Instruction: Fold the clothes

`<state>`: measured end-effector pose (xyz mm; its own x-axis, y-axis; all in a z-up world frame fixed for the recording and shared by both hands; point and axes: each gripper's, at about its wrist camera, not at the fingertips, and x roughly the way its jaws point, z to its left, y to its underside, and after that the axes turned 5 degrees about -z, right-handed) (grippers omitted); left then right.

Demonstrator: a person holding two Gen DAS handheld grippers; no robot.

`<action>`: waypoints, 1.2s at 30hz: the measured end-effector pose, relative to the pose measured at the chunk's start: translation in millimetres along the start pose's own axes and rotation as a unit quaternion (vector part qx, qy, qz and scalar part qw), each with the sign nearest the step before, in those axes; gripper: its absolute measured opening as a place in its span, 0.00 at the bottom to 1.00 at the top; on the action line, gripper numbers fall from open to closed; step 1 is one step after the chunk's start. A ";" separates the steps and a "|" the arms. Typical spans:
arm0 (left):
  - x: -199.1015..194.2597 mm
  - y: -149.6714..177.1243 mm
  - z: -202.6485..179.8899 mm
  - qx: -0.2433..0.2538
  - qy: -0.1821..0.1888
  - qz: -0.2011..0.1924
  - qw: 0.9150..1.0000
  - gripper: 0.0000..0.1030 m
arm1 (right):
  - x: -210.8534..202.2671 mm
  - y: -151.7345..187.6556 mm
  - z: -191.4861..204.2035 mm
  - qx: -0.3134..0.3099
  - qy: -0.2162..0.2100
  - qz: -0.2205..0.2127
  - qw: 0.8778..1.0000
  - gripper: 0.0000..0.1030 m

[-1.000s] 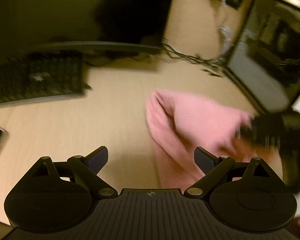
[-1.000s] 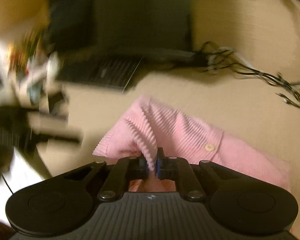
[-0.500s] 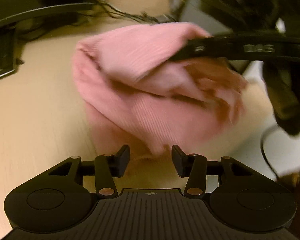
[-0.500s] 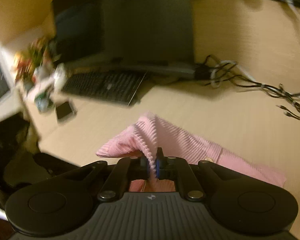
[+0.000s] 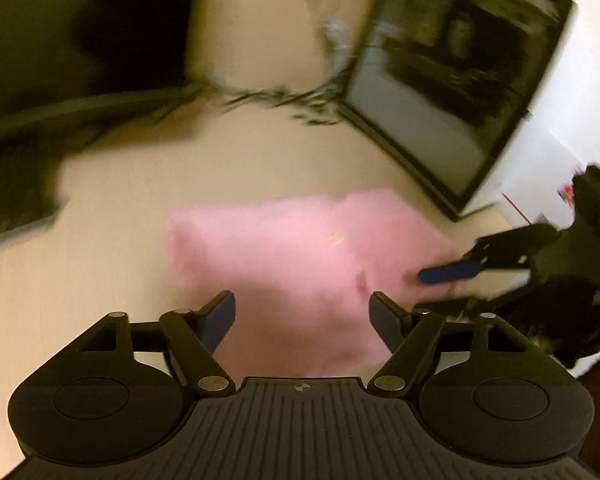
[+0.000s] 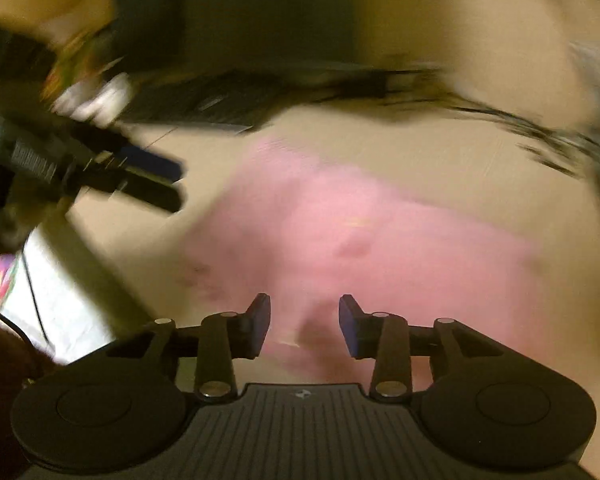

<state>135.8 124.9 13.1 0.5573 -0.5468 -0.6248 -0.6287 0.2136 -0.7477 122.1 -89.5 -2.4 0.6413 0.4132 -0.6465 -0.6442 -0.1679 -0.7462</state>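
A pale wooden desk (image 5: 120,280) is seen carrying a pink garment (image 5: 300,256), folded flat at the centre of the frame.

The garment is shown lying directly on the desktop in both wrist views, blurred, with a small pale button (image 6: 358,223) faintly made out on its upper layer. A dark keyboard (image 5: 8,196) is set at the left edge of the left wrist view, and a tangle of dark cables (image 5: 284,100) is strewn across the upper middle. A dark, glass-sided computer case (image 5: 452,92) is placed at upper right. In the right wrist view the cables (image 6: 532,128) are seen trailing to upper right, well apart from the garment (image 6: 380,248).
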 end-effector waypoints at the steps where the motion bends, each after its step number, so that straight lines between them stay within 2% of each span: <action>1: 8.8 -4.3 -15.4 0.021 0.007 0.000 1.000 0.84 | -11.6 3.6 -16.2 0.032 0.024 -0.012 0.999 0.36; 3: 36.2 -11.3 -49.2 0.069 0.023 0.006 0.997 0.87 | -32.0 15.1 -47.3 0.096 0.076 -0.038 0.992 0.36; 5: 63.2 -14.4 -77.2 0.117 0.039 0.014 0.992 0.87 | -47.0 28.2 -75.9 0.161 0.118 -0.055 0.978 0.36; 8: 97.8 -5.1 -116.5 0.201 0.053 0.025 0.978 0.87 | -59.1 50.2 -102.3 0.232 0.142 -0.071 0.960 0.36; 10: 117.9 4.6 -137.2 0.261 0.033 0.032 0.964 0.87 | -62.3 62.6 -108.7 0.256 0.153 -0.076 0.952 0.37; 12: 136.0 8.7 -146.1 0.284 0.018 0.042 0.958 0.84 | -64.1 72.4 -112.4 0.277 0.152 -0.082 0.945 0.38; 13: 142.9 8.3 -146.4 0.280 0.012 0.047 0.959 0.81 | -64.3 77.0 -113.9 0.288 0.151 -0.086 0.942 0.40; 14: 146.0 5.4 -143.7 0.271 0.007 0.045 0.961 0.70 | -63.6 80.6 -114.8 0.298 0.149 -0.089 0.939 0.42; 15: 149.1 2.6 -141.1 0.262 0.002 0.044 0.964 0.49 | -62.5 83.7 -115.8 0.309 0.146 -0.094 0.935 0.44; 16: 152.2 -0.2 -138.5 0.252 -0.002 0.043 0.967 0.37 | -60.1 86.5 -115.6 0.319 0.144 -0.099 0.931 0.46; 17: 154.1 -4.0 -134.7 0.238 -0.005 0.041 0.970 0.18 | -56.7 88.1 -113.5 0.327 0.141 -0.105 0.928 0.49; 18: 150.5 -11.9 -125.7 0.199 0.000 0.041 0.979 0.16 | -53.8 89.8 -112.7 0.333 0.137 -0.113 0.926 0.53; 20: 143.2 -27.7 -107.5 0.122 0.010 0.041 0.992 0.14 | -48.6 94.6 -111.1 0.344 0.128 -0.126 0.922 0.55; 22: 135.4 -39.4 -91.1 0.066 0.018 0.035 0.997 0.14 | -38.8 95.8 -112.0 0.354 0.120 -0.136 0.918 0.55; 24: 128.5 -47.9 -79.6 0.028 0.022 0.028 0.999 0.14 | -28.9 93.0 -112.5 0.356 0.115 -0.146 0.916 0.55; 28: 124.3 -58.1 -70.8 0.006 0.014 0.025 1.000 0.14 | -9.8 80.4 -113.6 0.362 0.103 -0.150 0.914 0.53; 30: 124.2 -58.9 -70.4 0.007 0.011 0.025 1.000 0.14 | -4.3 75.1 -112.0 0.355 0.109 -0.145 0.917 0.48; 36: 125.0 -58.1 -70.1 0.011 0.005 0.027 1.000 0.14 | -0.3 71.0 -111.2 0.338 0.118 -0.137 0.924 0.41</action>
<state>204.0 -12.6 -5.8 0.5182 -0.5418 -0.6618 -0.6448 0.2609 -0.7185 122.5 -201.1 -72.8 0.8406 0.1368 -0.5241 -0.5059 0.5439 -0.6695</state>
